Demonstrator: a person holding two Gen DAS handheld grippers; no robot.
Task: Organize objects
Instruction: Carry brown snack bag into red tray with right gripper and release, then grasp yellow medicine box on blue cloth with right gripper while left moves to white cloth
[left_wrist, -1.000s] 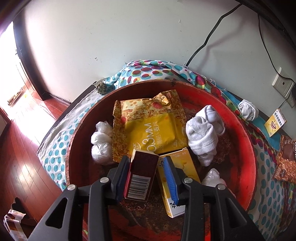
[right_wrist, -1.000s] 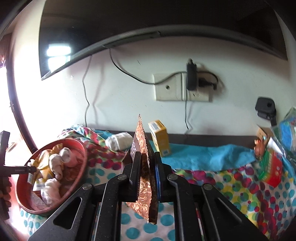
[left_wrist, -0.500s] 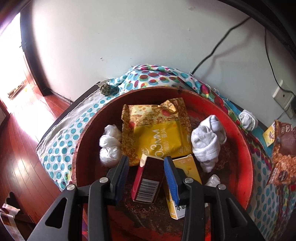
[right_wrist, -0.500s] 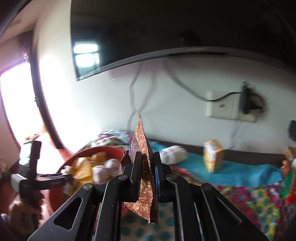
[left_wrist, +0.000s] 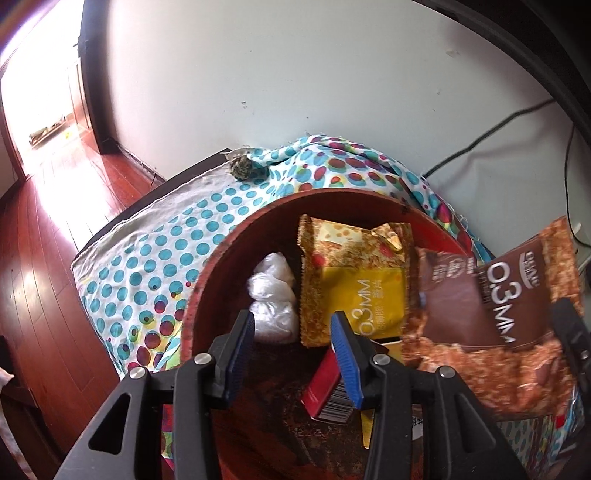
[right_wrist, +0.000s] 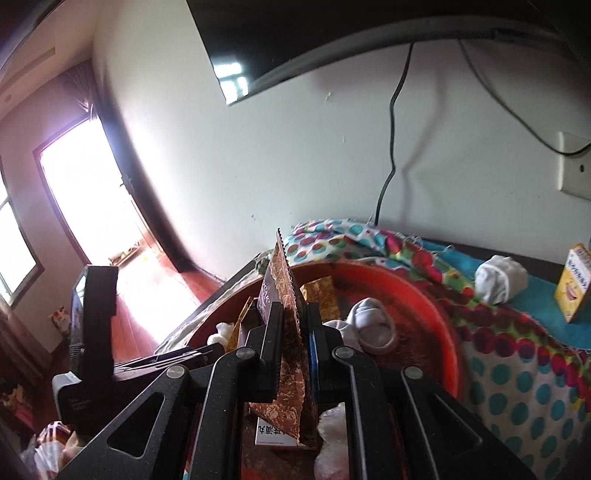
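two hand-held grippers are at work over the red basin (left_wrist: 207, 280), which sits on the spotted cloth (left_wrist: 155, 266) toward the wall-side corner of the worktop. we judge the step in hand to be delivery: the right hand-held gripper (right_wrist: 293, 354) is clamped on the brown snack packet (right_wrist: 284, 295), held upright on edge above the basin's near rim. the next move, as we read it, calls for lowering the packet into a free patch of the basin floor and then letting the jaws part, without crowding the yellow snack packet (left_wrist: 354, 284) lying flat in the middle.

the left hand-held gripper (left_wrist: 291, 350) has just been opening; its jaws stand apart with nothing between them, and the small red box (left_wrist: 323, 387) lies just behind its right finger on the basin floor.

the brown packet hides much of the basin's far side in the left wrist view. in the right wrist view the gripper covers the basin floor, so we cannot tell how much room is left. white socks (right_wrist: 373, 325) lie inside; another sock bundle (right_wrist: 498, 277) and a small yellow carton (right_wrist: 574, 284) wait outside on the worktop.
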